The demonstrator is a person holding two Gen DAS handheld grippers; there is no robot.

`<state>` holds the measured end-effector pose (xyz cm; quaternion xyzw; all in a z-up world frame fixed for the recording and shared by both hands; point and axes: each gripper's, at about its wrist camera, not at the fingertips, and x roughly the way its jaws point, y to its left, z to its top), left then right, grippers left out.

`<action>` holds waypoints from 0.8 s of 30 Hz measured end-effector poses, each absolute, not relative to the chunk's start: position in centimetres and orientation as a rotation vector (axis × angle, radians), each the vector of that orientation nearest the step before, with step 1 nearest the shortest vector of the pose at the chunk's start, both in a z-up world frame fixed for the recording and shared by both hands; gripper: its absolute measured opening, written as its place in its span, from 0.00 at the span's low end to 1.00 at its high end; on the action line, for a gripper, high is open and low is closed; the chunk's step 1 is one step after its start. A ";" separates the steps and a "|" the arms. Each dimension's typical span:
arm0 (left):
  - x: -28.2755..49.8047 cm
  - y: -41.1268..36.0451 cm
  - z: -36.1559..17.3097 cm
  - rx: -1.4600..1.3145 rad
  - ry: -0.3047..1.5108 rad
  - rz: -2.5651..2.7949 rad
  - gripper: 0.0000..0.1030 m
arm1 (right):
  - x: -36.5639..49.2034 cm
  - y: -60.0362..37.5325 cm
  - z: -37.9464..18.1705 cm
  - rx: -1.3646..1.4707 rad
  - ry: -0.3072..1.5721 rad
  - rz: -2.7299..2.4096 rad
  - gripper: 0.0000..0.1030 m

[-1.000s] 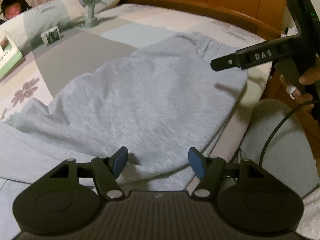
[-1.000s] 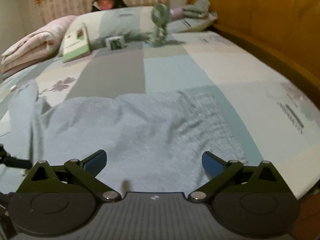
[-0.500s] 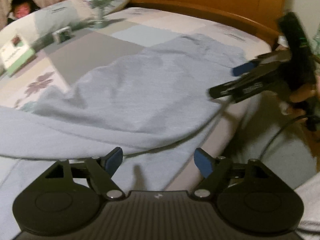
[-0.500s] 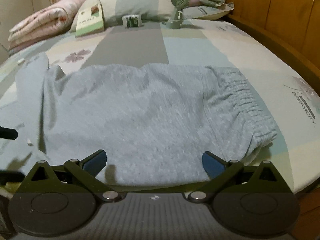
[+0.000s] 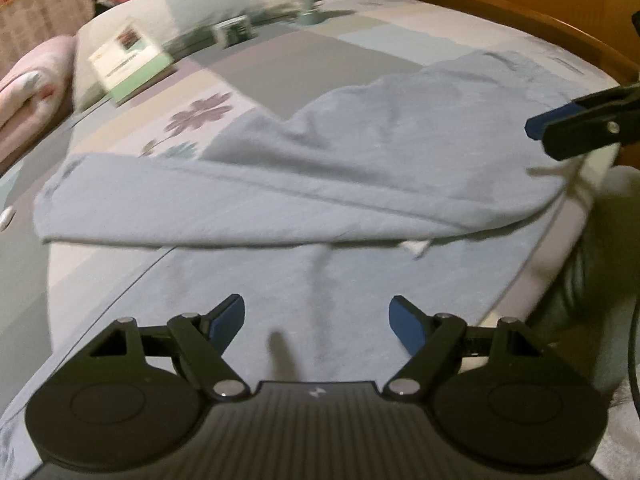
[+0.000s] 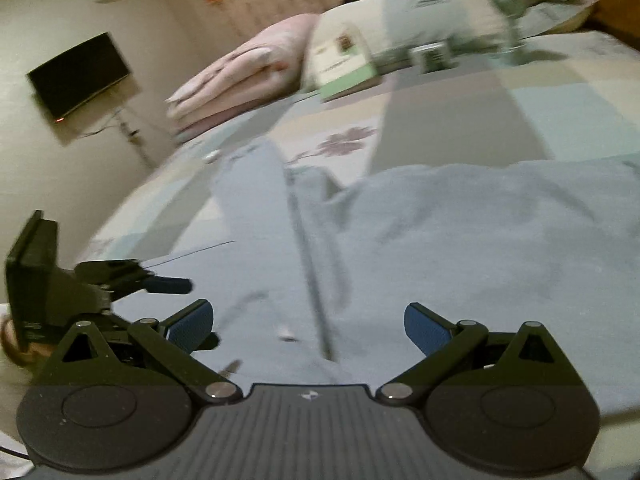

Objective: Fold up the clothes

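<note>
Dim, warm indoor light, soft shadows, heavy motion blur in both views, strong fisheye bending at edges.

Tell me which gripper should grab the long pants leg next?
Probably the left gripper. Its open jaws point at the long leg of the grey pants; the right gripper, also open, hovers nearer the wider body.

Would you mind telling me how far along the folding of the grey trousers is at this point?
Early stage. Done: the grey trousers lie spread on the bed, one part lapped over another. In hand: nothing; the left claw and right claw both hover open above the fabric. Left: gripping an edge and making the remaining folds into a compact stack.
</note>
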<state>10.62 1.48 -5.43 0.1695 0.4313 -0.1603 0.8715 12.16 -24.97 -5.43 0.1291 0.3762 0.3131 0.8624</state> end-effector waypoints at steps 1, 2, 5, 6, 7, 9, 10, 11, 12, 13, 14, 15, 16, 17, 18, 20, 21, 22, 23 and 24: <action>10.6 2.0 -5.5 0.348 0.903 -0.328 0.80 | 12.5 -24.2 -5.4 0.267 0.796 0.678 1.00; 10.7 2.6 -5.6 0.343 0.904 -0.320 0.81 | 12.9 -23.4 -5.4 0.264 0.803 0.699 1.00; 10.9 4.1 -5.8 0.320 0.909 -0.293 0.81 | 13.9 -21.0 -5.4 0.246 0.829 0.758 1.00; 11.0 4.6 -5.9 0.310 0.911 -0.284 0.81 | 14.3 -20.1 -5.5 0.233 0.841 0.774 1.00; 11.1 5.1 -5.9 0.297 0.913 -0.276 0.81 | 14.6 -19.3 -5.6 0.220 0.853 0.790 1.00; 11.4 6.0 -6.0 0.253 0.925 -0.273 0.81 | 15.5 -17.7 -6.0 0.184 0.871 0.805 1.00; 11.6 6.4 -6.0 0.226 0.930 -0.282 0.81 | 16.0 -17.0 -6.3 0.168 0.881 0.807 1.00; 11.7 6.7 -5.9 0.198 0.934 -0.293 0.81 | 16.4 -16.4 -6.5 0.152 0.891 0.809 1.00; 11.8 7.0 -5.8 0.180 0.933 -0.301 0.82 | 16.9 -16.0 -6.7 0.149 0.902 0.813 1.00; 11.9 7.1 -5.8 0.175 0.929 -0.303 0.82 | 17.5 -15.7 -7.0 0.148 0.913 0.816 1.00; 12.0 7.3 -5.8 0.173 0.925 -0.303 0.84 | 18.0 -15.4 -7.3 0.146 0.924 0.820 1.00; 12.1 7.3 -5.8 0.174 0.923 -0.303 0.84 | 18.5 -15.1 -7.5 0.145 0.935 0.824 1.00; 12.3 7.4 -5.9 0.177 0.922 -0.304 0.84 | 19.0 -14.8 -7.9 0.144 0.947 0.824 1.00; 12.5 7.5 -5.9 0.177 0.922 -0.303 0.84 | 19.4 -14.6 -8.2 0.149 0.959 0.828 1.00; 12.6 7.6 -6.0 0.176 0.918 -0.302 0.84 | 19.8 -14.5 -8.4 0.155 0.972 0.832 1.00; 13.0 7.9 -6.0 0.171 0.910 -0.300 0.84 | 20.5 -14.0 -8.9 0.168 0.988 0.839 1.00; 13.3 8.0 -6.1 0.167 0.910 -0.300 0.84 | 20.8 -13.8 -9.1 0.171 0.993 0.844 1.00; 13.5 8.1 -6.1 0.162 0.910 -0.298 0.84 | 21.1 -13.6 -9.3 0.174 0.997 0.849 1.00; 13.7 8.3 -6.2 0.158 0.911 -0.295 0.84 | 21.4 -13.3 -9.4 0.175 0.994 0.855 1.00; 13.9 8.5 -6.3 0.154 0.911 -0.294 0.84 | 21.7 -13.1 -9.4 0.180 0.993 0.865 1.00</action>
